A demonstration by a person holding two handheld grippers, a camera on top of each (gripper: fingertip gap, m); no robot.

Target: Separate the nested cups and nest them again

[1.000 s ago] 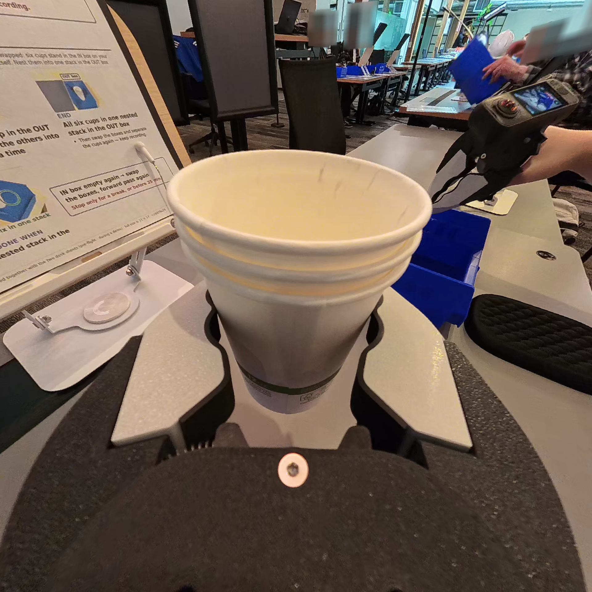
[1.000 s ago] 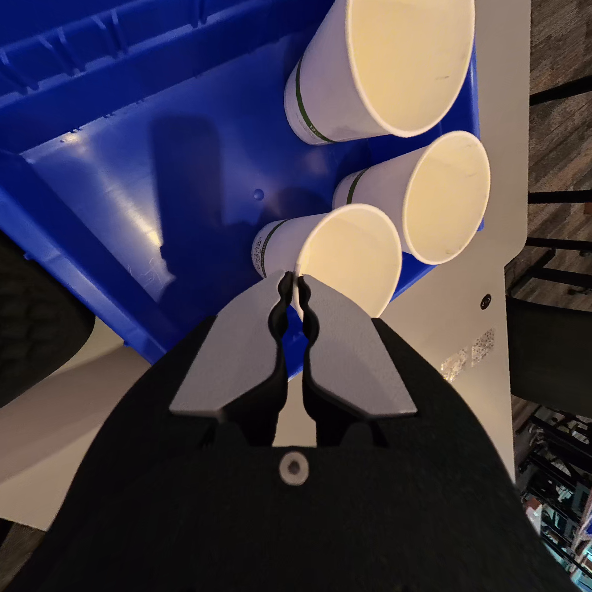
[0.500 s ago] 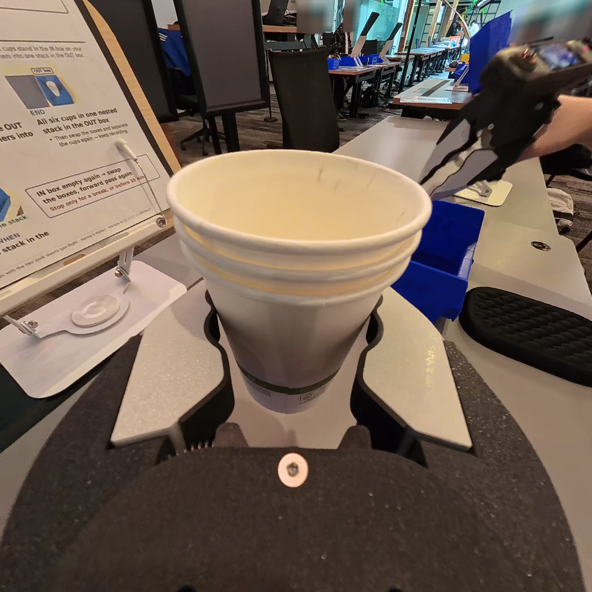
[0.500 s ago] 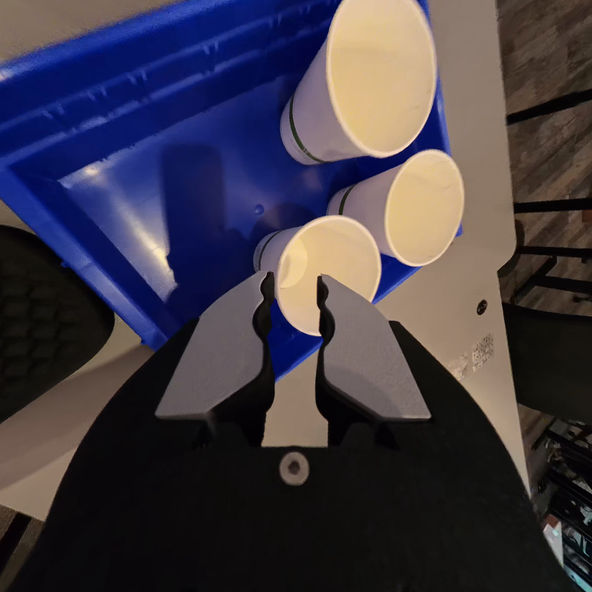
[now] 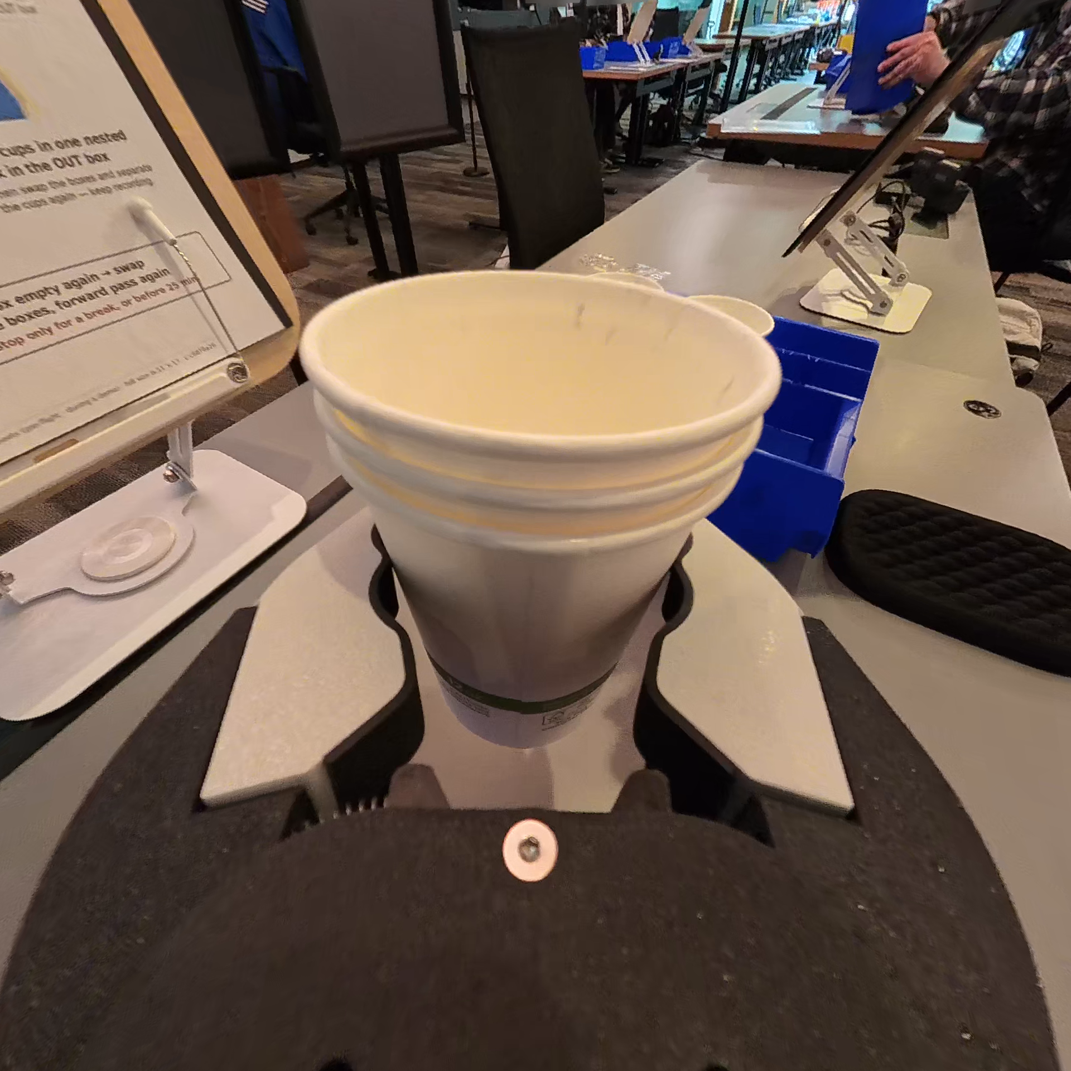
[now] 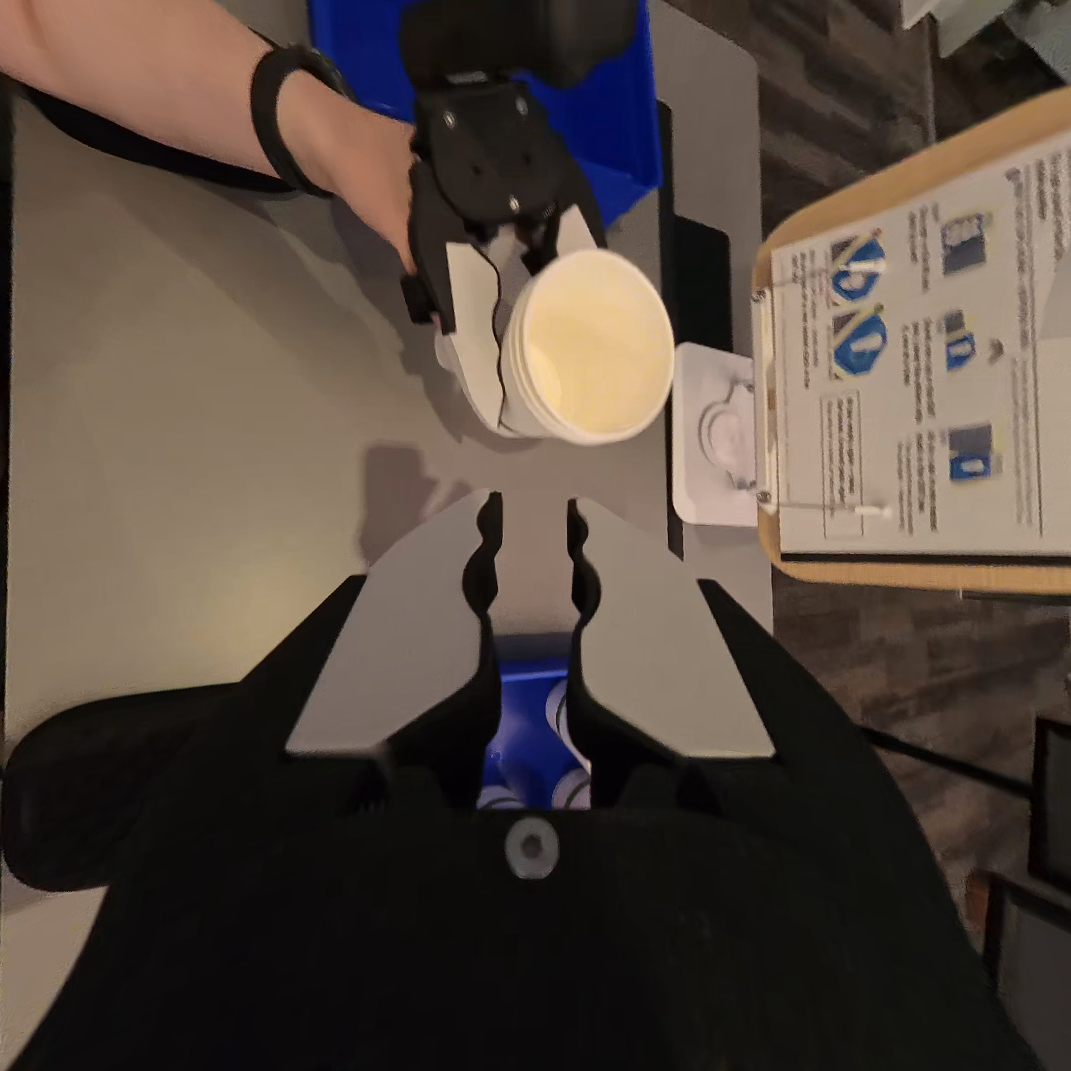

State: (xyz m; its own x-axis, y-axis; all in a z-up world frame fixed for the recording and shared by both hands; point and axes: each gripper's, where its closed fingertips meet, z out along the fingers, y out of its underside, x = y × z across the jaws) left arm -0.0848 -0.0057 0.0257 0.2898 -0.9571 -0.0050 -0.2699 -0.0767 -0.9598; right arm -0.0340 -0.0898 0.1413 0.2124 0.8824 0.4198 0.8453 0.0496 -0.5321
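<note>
My left gripper (image 5: pixel 533 556) is shut on a stack of three nested white paper cups (image 5: pixel 539 492), its pads pressed on both sides of the lowest cup. It holds the stack upright above the grey table (image 5: pixel 724 220). The right wrist view shows the same stack (image 6: pixel 585 348) from above, in the left gripper, with one finger (image 6: pixel 469 348) against it. My right gripper (image 6: pixel 533 504) is open by a narrow gap and empty, above the table and short of the stack. Single cups (image 5: pixel 736 307) stand in a blue bin (image 5: pixel 811 440).
An instruction board on a white stand (image 5: pixel 87 232) is at the left, and shows in the right wrist view (image 6: pixel 927 348). A black pad (image 5: pixel 956 574) lies right of the bin. A second blue bin (image 6: pixel 608 116) sits behind the left gripper. A person sits at the far desk.
My right gripper opened off the rim of a cup in the blue bin, left it standing there, and swung over toward the stack. The left gripper kept its hold on the stack.
</note>
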